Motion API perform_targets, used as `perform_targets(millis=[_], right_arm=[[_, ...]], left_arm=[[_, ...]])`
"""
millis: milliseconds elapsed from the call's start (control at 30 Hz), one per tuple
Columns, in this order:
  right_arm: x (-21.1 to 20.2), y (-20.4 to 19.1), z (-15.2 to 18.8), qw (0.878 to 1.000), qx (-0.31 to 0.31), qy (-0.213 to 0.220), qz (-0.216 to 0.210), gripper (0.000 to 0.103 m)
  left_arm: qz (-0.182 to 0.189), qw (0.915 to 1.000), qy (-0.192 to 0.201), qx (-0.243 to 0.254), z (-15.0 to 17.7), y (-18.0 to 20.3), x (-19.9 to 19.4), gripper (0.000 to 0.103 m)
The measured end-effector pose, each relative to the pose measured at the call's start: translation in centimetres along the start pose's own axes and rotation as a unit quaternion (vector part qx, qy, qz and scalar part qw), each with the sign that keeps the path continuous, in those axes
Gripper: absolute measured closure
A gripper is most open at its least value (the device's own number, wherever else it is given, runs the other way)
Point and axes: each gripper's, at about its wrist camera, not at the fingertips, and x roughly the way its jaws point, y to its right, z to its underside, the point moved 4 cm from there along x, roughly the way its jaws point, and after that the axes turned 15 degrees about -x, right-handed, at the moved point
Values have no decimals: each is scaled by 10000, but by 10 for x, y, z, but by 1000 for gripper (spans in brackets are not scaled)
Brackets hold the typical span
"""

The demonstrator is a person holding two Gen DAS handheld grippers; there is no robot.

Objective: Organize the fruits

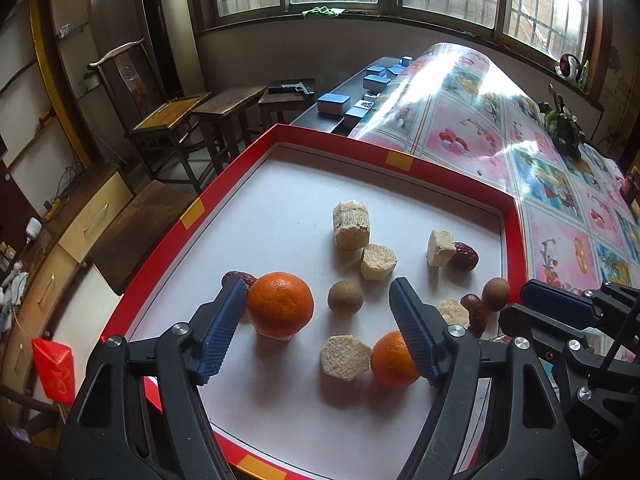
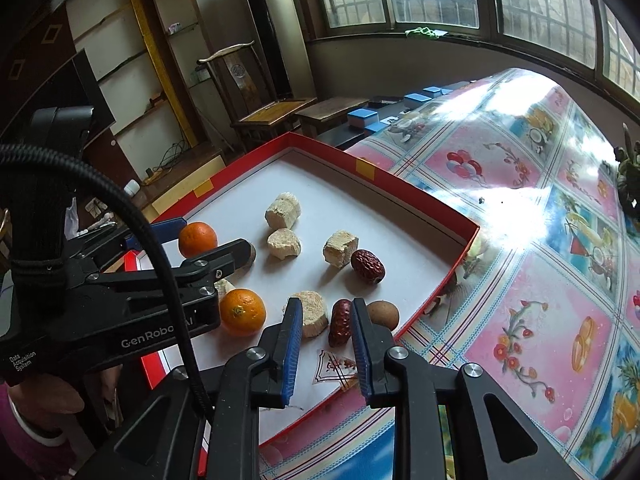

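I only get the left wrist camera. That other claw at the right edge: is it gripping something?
Observer: No. A red date lies between the right gripper's fingers, with a gap on one side.
Operator: Anything else down there?
Observer: A clear printed wrapper lies on the tray floor, nearer the camera than the date.
Operator: Who holds these claws?
Observer: A person's hand with a pale bangle shows at the lower left.
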Motion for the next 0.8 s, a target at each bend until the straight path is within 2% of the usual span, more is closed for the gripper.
perform_targets(millis=[67, 133, 233, 433, 567, 633, 800], right_arm=[[-6, 1, 2, 9999, 38, 77, 56, 75], [-12, 1, 4, 9997, 30, 143, 220, 65], [-23, 2, 7, 9988, 98, 361, 310, 58], [-41, 6, 15, 9968, 201, 549, 541, 54], [-52, 9, 21, 9955, 337, 728, 504, 53], [-56, 10, 23, 9953, 391, 753, 474, 47], [-69, 9, 28, 9940, 388, 845, 583, 45]], left_arm=[[-43, 10000, 65, -16, 1, 0, -4, 28], [-69, 9998, 166, -13, 3, 1, -10, 28], [-140, 9992, 363, -3, 6, 4, -20, 28], [-159, 9983, 567, 17, 13, 8, -38, 28], [-165, 9976, 672, -19, 16, 8, -48, 28], [-148, 9973, 718, -44, 17, 9, -53, 28], [-55, 9967, 806, -22, 18, 15, -63, 28]])
